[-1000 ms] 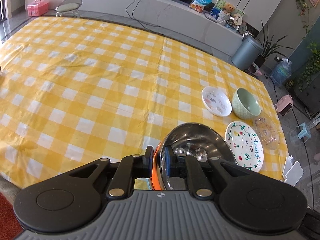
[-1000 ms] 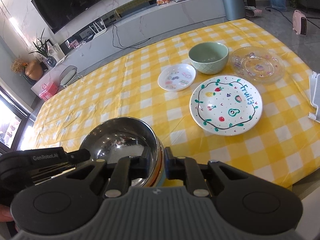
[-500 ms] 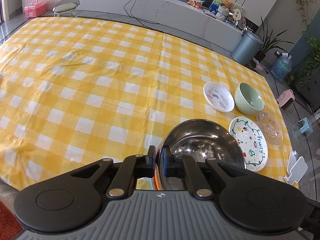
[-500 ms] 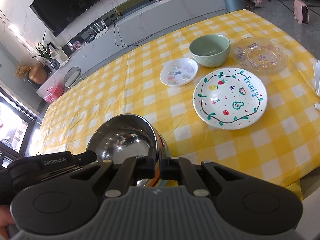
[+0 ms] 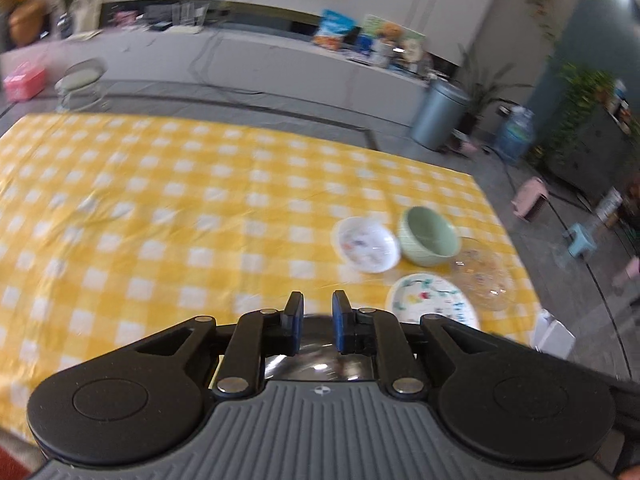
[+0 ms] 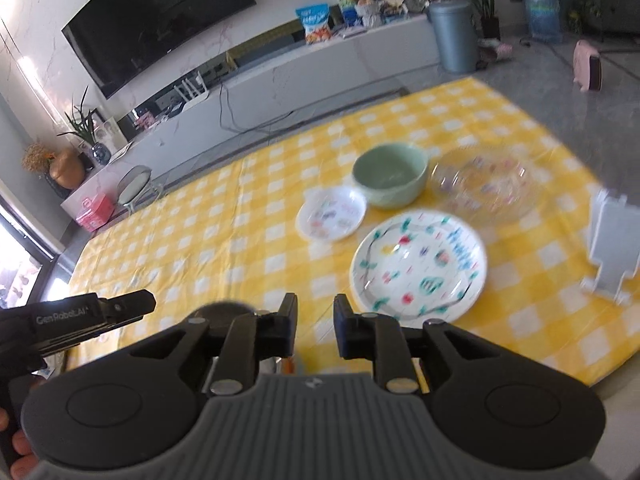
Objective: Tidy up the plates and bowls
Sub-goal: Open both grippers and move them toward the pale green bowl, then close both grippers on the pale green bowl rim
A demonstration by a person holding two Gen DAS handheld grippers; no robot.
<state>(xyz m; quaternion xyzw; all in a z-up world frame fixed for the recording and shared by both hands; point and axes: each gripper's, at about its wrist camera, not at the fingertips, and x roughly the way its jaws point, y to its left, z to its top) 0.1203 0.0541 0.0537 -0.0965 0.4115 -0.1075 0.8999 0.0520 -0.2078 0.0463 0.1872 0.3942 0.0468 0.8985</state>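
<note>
Both tongs stood parted with a clear gap and nothing between the pads: left gripper [image 5: 317,322], right gripper [image 6: 316,330]. The shiny round stainless-steel bowl [image 5: 316,356] sat low under the left gripper's fingers at the near edge of the yellow-and-white checked tablecloth [image 5: 160,200], mostly hidden; in the right view only a dark blurred arc showed.

Rest of the set was grouped on the cloth's right side, close together:
- small white patterned dish [image 6: 331,213]
- pale green ceramic bowl [image 6: 390,174], just behind it
- clear glass plate with printed spots [image 6: 484,184]
- large white plate with painted fruit and a vine ring [image 6: 419,260], nearest

Handling, my read: steel bowl is light, stiff, slick, so pinch its rim wall. Green bowl is heavier and chippable; grip the rim with one pad inside. Plates are flat, glazed and fragile; only the raised edge offers purchase. Glass plate likely slipperiest. Frames were motion-blurred, so fine texture was unreadable.
</note>
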